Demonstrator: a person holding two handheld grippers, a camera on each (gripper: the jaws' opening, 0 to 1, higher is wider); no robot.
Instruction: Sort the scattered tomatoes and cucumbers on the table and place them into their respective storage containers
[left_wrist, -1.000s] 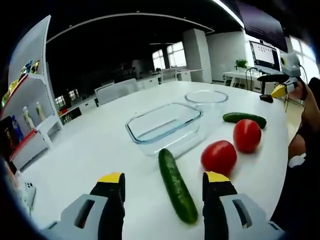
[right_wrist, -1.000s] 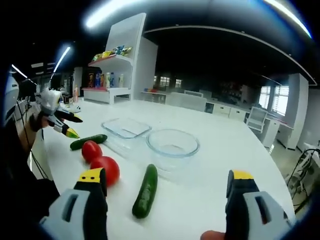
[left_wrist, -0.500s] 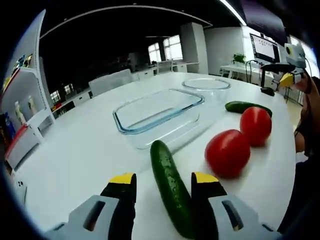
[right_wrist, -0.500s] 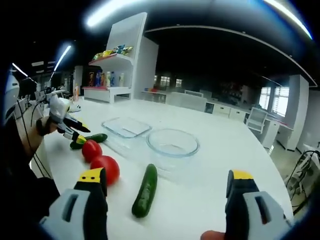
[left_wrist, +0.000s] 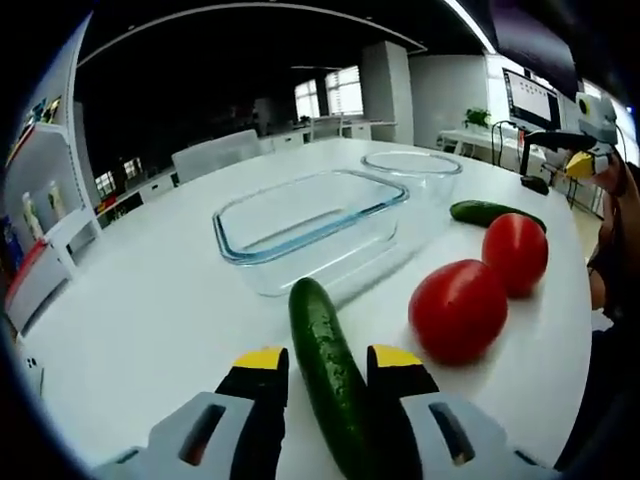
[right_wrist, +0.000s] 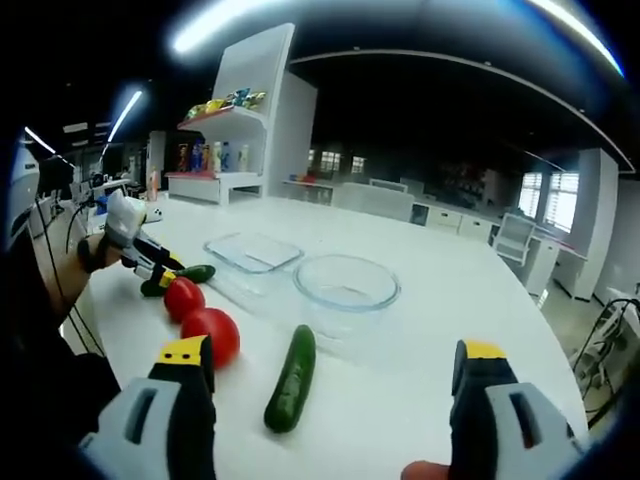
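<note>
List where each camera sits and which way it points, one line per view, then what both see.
Left gripper view: rides the left claw, low over the table, looking along a cucumber between its jaws toward the glass dish; the right claw is at the far right.
Right gripper view: rides the right claw, held higher with jaws wide, facing the bowl; a hand holds the left claw.
Shared: dish, bowl, two tomatoes, both cucumbers.

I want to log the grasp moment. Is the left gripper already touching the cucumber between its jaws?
Cannot tell. In the left gripper view, the left gripper straddles the cucumber, its jaws very close, but neither contact nor gap shows plainly.
</note>
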